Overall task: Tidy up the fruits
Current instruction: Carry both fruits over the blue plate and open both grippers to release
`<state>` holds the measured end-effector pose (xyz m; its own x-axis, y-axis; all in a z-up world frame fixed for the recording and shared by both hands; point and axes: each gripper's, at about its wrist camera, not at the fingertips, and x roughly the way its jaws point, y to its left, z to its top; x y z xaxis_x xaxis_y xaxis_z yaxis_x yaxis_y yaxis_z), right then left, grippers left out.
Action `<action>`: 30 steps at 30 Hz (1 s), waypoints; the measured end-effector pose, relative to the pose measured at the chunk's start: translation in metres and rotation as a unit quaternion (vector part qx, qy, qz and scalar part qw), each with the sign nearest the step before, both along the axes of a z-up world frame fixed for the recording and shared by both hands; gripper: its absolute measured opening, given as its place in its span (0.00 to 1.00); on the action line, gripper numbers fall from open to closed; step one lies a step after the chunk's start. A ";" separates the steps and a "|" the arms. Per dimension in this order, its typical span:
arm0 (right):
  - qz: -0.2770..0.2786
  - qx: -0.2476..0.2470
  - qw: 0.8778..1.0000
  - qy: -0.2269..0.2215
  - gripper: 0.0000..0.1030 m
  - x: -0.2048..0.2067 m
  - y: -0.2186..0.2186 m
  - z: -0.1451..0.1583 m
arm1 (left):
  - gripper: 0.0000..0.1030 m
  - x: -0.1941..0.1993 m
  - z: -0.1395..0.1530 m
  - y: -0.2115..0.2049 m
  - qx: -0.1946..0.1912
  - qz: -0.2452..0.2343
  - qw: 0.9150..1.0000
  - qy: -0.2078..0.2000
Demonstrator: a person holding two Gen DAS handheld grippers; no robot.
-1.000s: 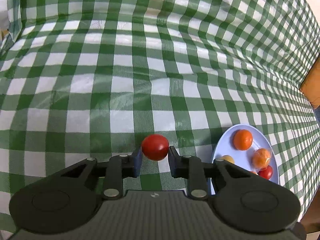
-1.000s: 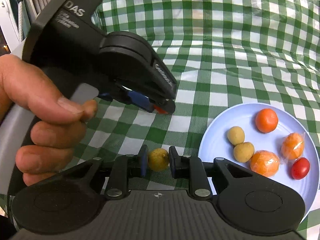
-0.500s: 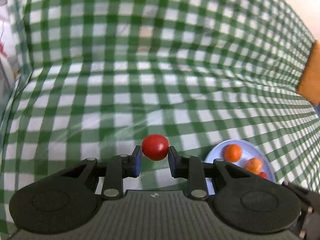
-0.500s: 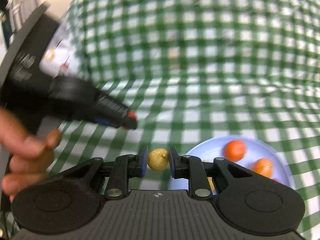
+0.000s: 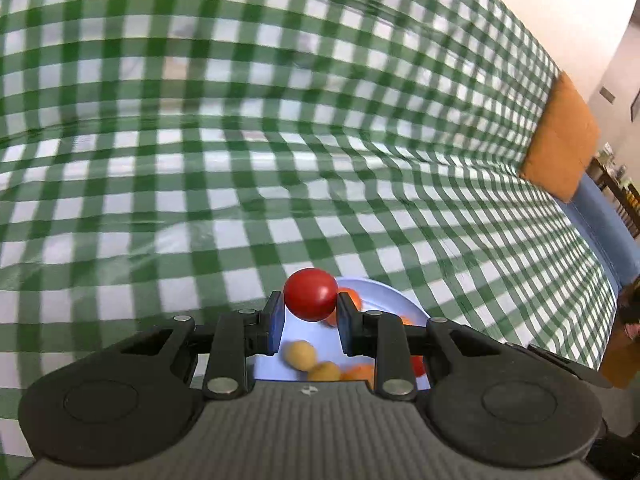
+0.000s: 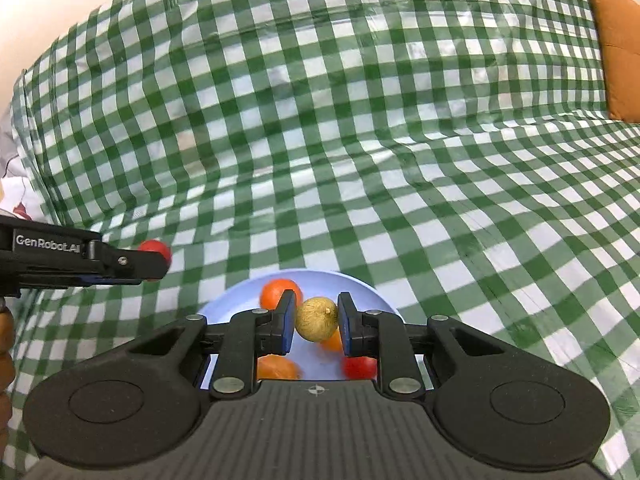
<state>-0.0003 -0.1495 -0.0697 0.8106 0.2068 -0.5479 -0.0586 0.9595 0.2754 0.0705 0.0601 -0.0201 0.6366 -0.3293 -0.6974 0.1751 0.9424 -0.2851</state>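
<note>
Two fruits up in the air at once, each over or near the pale blue plate [image 6: 372,292] on the green checked cloth [image 6: 360,140]: left gripper [image 5: 310,322] clamped on a red tomato [image 5: 310,294], right gripper [image 6: 316,320] clamped on a small tan round fruit [image 6: 316,319], pads pressing both sides in each case. Already on the plate: an orange fruit [image 6: 276,292] at the far side, another orange one [image 6: 278,366] nearer, a second red tomato [image 6: 360,366], and two tan fruits [image 5: 302,354] seen from the left wrist view. Best done by bringing each piece low over a bare patch before letting go, tan beside the other tan ones, red beside the red, so like sits with like. Worth lowering one at a time, since the plate looks crowded and two grippers over it could knock each other. Gentle release close to the surface, as round fruit will likely roll or bump its neighbours off the rim
</note>
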 end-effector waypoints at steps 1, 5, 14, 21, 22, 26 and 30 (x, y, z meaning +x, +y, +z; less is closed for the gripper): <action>0.002 -0.001 1.000 0.003 0.22 0.001 0.000 -0.001 | 0.29 0.000 -0.002 -0.004 0.001 -0.003 1.000 0.001; 0.005 -0.001 1.000 0.011 0.22 0.003 0.002 -0.006 | 0.29 0.002 -0.009 -0.018 0.013 -0.013 1.000 0.003; 0.006 -0.007 1.000 0.011 0.22 0.000 0.000 -0.011 | 0.29 0.004 -0.013 -0.032 0.020 -0.024 1.000 0.003; 0.004 -0.011 1.000 0.008 0.22 -0.002 0.001 -0.011 | 0.29 0.007 -0.016 -0.038 0.020 -0.030 0.999 0.005; 0.004 -0.011 1.000 0.007 0.22 -0.001 0.000 -0.011 | 0.29 0.007 -0.016 -0.038 0.020 -0.030 0.999 0.005; 0.004 -0.010 1.000 0.004 0.22 -0.003 0.001 -0.010 | 0.29 0.008 -0.017 -0.038 0.020 -0.030 0.999 0.007; 0.006 -0.008 1.000 0.001 0.22 -0.004 0.002 -0.010 | 0.29 0.008 -0.017 -0.038 0.020 -0.031 0.999 0.007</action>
